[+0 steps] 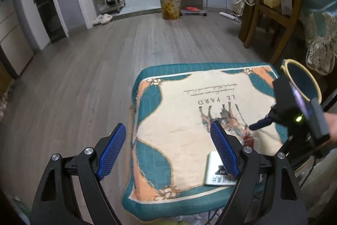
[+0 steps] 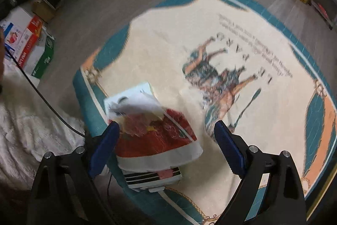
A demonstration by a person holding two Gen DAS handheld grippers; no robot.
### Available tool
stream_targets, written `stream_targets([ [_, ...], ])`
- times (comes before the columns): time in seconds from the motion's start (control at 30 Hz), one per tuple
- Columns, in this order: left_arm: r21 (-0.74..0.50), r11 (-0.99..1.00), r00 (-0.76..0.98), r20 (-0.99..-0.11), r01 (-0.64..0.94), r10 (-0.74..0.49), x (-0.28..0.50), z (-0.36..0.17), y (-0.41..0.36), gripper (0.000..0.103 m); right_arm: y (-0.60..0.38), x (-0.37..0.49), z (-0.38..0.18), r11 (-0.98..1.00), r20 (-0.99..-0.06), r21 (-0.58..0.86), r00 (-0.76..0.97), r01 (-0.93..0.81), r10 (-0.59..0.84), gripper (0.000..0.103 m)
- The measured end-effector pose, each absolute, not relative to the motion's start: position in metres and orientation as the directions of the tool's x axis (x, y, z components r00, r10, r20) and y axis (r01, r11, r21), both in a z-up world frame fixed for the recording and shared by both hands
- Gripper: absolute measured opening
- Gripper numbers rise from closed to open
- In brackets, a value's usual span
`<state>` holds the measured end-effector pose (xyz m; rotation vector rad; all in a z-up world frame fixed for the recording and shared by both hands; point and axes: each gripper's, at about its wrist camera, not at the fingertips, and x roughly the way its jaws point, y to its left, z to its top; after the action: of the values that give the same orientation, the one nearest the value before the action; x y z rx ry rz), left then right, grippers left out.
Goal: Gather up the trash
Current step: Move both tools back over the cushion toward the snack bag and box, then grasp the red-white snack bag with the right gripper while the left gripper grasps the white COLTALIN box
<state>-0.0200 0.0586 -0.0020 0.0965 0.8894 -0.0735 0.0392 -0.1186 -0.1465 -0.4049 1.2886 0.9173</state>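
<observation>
Wrapper [image 2: 160,136] lies on box [image 2: 134,94], near cushion's [image 2: 242,39] edge

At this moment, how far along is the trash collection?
Early. Done: nothing visibly. In hand: the open right gripper is poised around the red wrapper lying on a box on the cushion. Left: grasp it and carry it to the full bin; left gripper is idle.

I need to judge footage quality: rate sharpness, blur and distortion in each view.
Left wrist view: mostly sharp, the bin and floor crisp, fisheye bending the room edges, slight blur on the white box. Right wrist view: motion blur smears the cushion print and the red wrapper; the blue fingers stay sharp.
</observation>
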Motion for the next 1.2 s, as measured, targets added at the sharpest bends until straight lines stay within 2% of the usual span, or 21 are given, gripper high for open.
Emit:
stream_targets([
  [0.07,0.049,0.993,0.625,-0.78,0.108,-0.029,-0.018,-0.003,0.057,0.083,-0.122,0.042,-0.15,0.602,-0.925,0.266,-0.023,-0.753,0.38,0.088],
  [0.1,0.049,0.993,0.622,-0.782,0.112,-0.032,-0.018,-0.004,0.054,0.083,-0.124,0.044,-0.149,0.603,-0.917,0.288,-0.033,-0.744,0.398,0.076],
  [0.13,0.052,0.992,0.62,-0.784,0.117,-0.032,-0.018,-0.005,0.052,0.083,-0.127,0.047,-0.146,0.617,-0.908,0.311,-0.034,-0.723,0.418,0.071],
  [0.17,0.058,0.991,0.618,-0.786,0.122,-0.03,-0.018,-0.006,0.05,0.083,-0.129,0.049,-0.145,0.624,-0.903,0.321,-0.033,-0.713,0.428,0.059],
  [0.2,0.072,0.989,0.615,-0.788,0.129,-0.023,-0.019,-0.007,0.047,0.083,-0.132,0.052,-0.143,0.631,-0.892,0.349,-0.041,-0.693,0.45,0.038],
  [0.27,0.092,0.986,0.613,-0.79,0.14,-0.013,-0.019,-0.01,0.043,0.083,-0.138,0.056,-0.14,0.638,-0.878,0.384,-0.05,-0.667,0.475,0.022],
  [0.43,0.126,0.981,0.603,-0.798,0.15,0.01,-0.018,-0.017,0.035,0.082,-0.148,0.06,-0.123,0.641,-0.86,0.392,-0.017,-0.66,0.51,0.017],
  [0.57,0.097,0.985,0.571,-0.821,0.141,-0.001,-0.02,-0.029,0.025,0.082,-0.164,0.071,-0.105,0.674,-0.858,0.357,0.059,-0.647,0.511,0.015],
  [0.67,0.07,0.992,0.547,-0.837,0.108,-0.001,-0.025,-0.042,0.014,0.082,-0.181,0.08,-0.095,0.711,-0.858,0.332,0.115,-0.62,0.501,0.014],
  [0.73,0.055,0.995,0.538,-0.843,0.083,0.002,-0.03,-0.048,0.002,0.082,-0.193,0.085,-0.091,0.736,-0.86,0.319,0.145,-0.596,0.49,0.009],
  [0.83,0.091,0.995,0.538,-0.841,0.035,0.058,-0.037,-0.056,-0.017,0.083,-0.212,0.091,-0.084,0.765,-0.86,0.3,0.186,-0.569,0.476,0.007],
  [0.9,0.053,0.998,0.511,-0.857,-0.034,0.062,-0.04,-0.066,-0.023,0.086,-0.222,0.093,-0.082,0.776,-0.864,0.282,0.201,-0.565,0.461,0.007],
  [1.03,-0.033,0.962,0.44,-0.893,-0.271,0.093,-0.044,-0.091,-0.018,0.086,-0.237,0.091,-0.08,0.785,-0.863,0.276,0.216,-0.555,0.457,0.006],
  [1.2,-0.04,0.892,0.401,-0.902,-0.45,0.161,-0.046,-0.107,-0.017,0.086,-0.251,0.088,-0.076,0.781,-0.854,0.283,0.224,-0.557,0.469,0.005],
])
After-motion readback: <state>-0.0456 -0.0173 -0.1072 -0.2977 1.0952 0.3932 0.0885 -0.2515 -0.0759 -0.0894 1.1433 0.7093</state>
